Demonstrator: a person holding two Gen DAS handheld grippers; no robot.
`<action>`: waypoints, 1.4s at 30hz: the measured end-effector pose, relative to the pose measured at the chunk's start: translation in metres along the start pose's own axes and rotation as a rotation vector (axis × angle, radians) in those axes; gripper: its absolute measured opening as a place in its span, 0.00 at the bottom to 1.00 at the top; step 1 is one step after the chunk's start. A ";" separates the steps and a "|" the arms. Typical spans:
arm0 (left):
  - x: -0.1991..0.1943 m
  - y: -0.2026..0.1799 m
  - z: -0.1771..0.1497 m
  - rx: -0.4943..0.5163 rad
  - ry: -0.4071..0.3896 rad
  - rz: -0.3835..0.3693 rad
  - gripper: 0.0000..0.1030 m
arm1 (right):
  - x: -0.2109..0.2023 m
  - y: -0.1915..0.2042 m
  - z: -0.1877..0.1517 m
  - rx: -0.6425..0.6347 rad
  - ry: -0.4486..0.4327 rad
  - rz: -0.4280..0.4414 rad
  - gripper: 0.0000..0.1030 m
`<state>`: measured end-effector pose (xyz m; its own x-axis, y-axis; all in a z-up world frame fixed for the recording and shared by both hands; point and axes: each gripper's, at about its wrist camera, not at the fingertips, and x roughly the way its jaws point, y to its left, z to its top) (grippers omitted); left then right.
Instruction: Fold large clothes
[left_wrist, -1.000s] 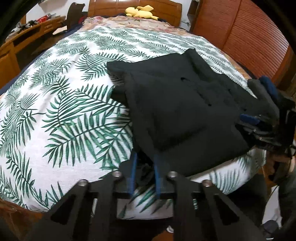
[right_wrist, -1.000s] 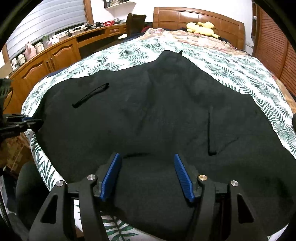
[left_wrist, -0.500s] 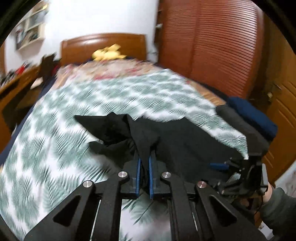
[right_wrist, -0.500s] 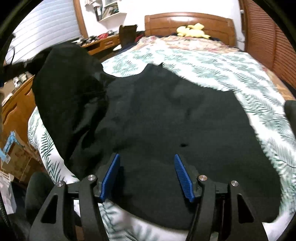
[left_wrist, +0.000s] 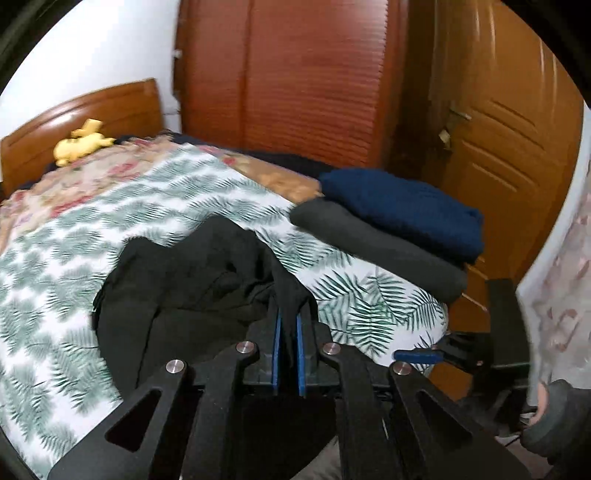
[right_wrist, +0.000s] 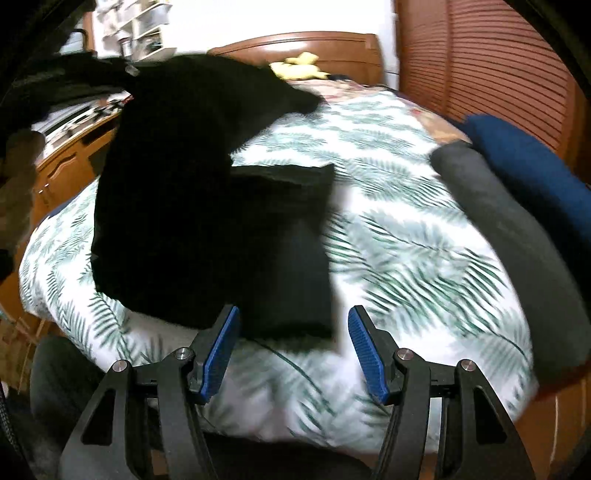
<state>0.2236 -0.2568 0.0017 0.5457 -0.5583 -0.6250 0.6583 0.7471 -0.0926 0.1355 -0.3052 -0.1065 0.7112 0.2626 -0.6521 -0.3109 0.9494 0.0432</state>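
The left claw (left_wrist: 287, 325) is clamped on a fold of the black garment (left_wrist: 192, 280), lifting that part while the rest lies bunched on the leaf-print bed (left_wrist: 66, 236). The right claw (right_wrist: 293, 349) is spread wide with nothing between its fingers, near the garment's lower edge; folded grey clothes (right_wrist: 517, 236) and blue clothes (right_wrist: 528, 162) sit at the bed's right side.

Indoor light is dim and warm. My fisheye views bend hard toward dark, vignetted corners. Motion blur smears the leaf-print bedspread (right_wrist: 406, 236); the black garment (right_wrist: 177, 177) reads as detail-less shadow.
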 end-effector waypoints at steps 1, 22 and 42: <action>0.009 -0.005 0.000 0.007 0.015 0.003 0.07 | -0.005 -0.005 -0.003 0.009 0.003 -0.013 0.61; -0.070 0.032 -0.052 -0.106 -0.039 0.143 0.76 | -0.096 0.033 0.001 -0.024 -0.147 -0.058 0.61; -0.153 0.061 -0.113 -0.182 -0.125 0.232 0.76 | -0.047 0.033 0.051 0.053 -0.146 0.008 0.67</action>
<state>0.1217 -0.0856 0.0042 0.7371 -0.3970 -0.5469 0.4117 0.9056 -0.1026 0.1237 -0.2771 -0.0362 0.7940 0.2888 -0.5350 -0.2859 0.9540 0.0906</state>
